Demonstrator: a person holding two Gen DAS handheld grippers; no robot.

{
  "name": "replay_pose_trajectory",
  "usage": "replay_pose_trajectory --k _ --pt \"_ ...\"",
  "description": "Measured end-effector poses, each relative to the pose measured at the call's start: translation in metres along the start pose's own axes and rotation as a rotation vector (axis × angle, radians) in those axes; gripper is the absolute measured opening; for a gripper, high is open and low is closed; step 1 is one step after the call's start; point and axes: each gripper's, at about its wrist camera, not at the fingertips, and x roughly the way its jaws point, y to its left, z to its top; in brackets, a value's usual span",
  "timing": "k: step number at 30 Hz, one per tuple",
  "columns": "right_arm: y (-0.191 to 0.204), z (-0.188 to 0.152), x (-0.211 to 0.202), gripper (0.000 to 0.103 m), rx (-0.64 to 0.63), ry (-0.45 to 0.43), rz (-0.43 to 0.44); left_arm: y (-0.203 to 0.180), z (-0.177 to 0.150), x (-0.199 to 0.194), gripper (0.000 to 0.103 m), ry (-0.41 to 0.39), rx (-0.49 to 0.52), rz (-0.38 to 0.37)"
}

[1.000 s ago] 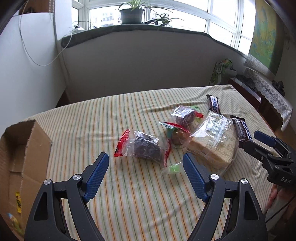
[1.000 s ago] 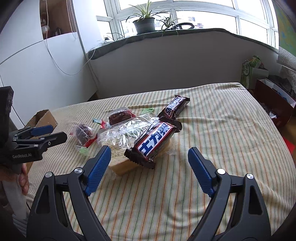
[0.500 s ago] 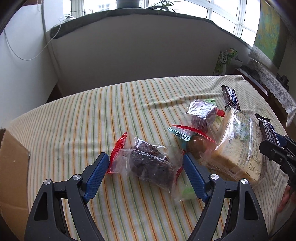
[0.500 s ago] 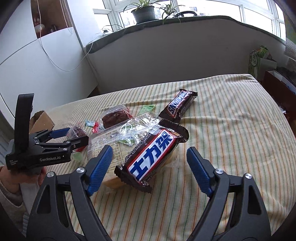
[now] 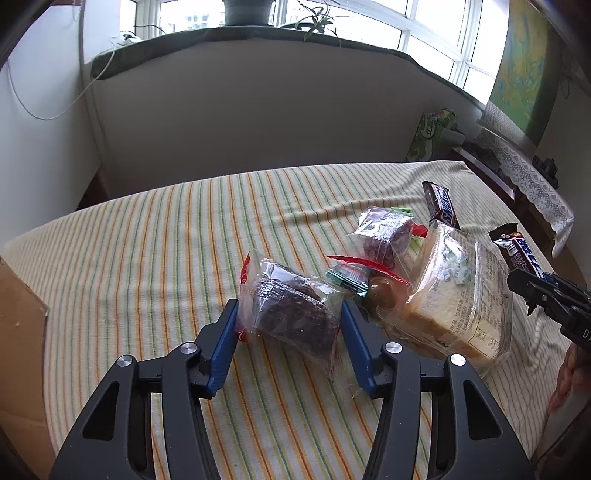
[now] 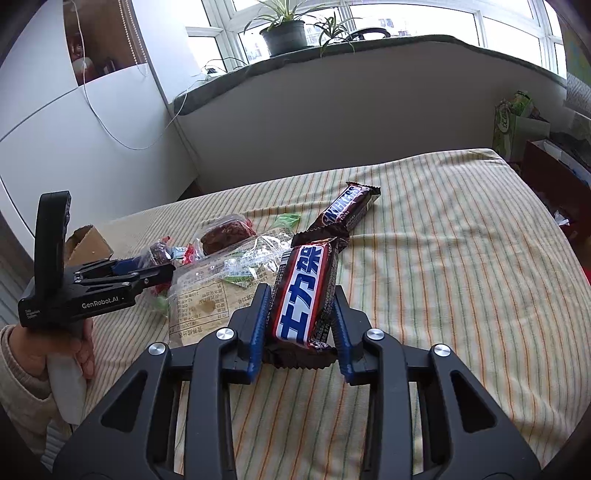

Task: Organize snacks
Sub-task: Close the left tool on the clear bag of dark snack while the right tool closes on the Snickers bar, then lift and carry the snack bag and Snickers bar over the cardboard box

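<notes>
My left gripper (image 5: pixel 288 314) is shut on a clear-wrapped chocolate cake (image 5: pixel 291 310) with red ends, low over the striped tablecloth (image 5: pixel 155 236). My right gripper (image 6: pixel 301 299) is shut on a brown Snickers bar (image 6: pixel 304 295) with Chinese lettering; that bar's far end also shows in the left wrist view (image 5: pixel 521 251). A bagged bread slice (image 5: pixel 454 295) lies to the right of the cake, and shows in the right wrist view (image 6: pixel 214 291) too. A second Snickers bar (image 6: pixel 345 210) lies behind. A second wrapped cake (image 5: pixel 386 232) and small candies (image 5: pixel 347 277) lie between.
A cardboard box (image 5: pixel 18 354) stands at the table's left edge; it also shows in the right wrist view (image 6: pixel 86 242). The left gripper body (image 6: pixel 81 291) and the hand holding it are at the left of the right wrist view. A window sill with a potted plant (image 6: pixel 282 31) is behind.
Both grippers moved forward and closed: the left around the chocolate cake, the right around the Chinese-lettered Snickers bar. Both were open a second ago.
</notes>
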Motion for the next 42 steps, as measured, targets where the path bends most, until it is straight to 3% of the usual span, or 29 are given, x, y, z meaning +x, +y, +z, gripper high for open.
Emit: replay_pose_trajectory --k 22,33,42 --pt "0.019 -0.017 -0.054 0.033 -0.007 -0.066 0.016 -0.011 -0.049 -0.091 0.052 -0.133 -0.057 -0.025" --pt "0.066 -0.012 -0.107 0.033 -0.081 -0.155 0.022 -0.01 -0.054 -0.165 0.052 -0.284 -0.045 -0.033" --pt "0.115 -0.008 -0.126 0.033 -0.161 -0.179 0.032 0.018 -0.072 -0.203 0.052 -0.355 -0.1 -0.011"
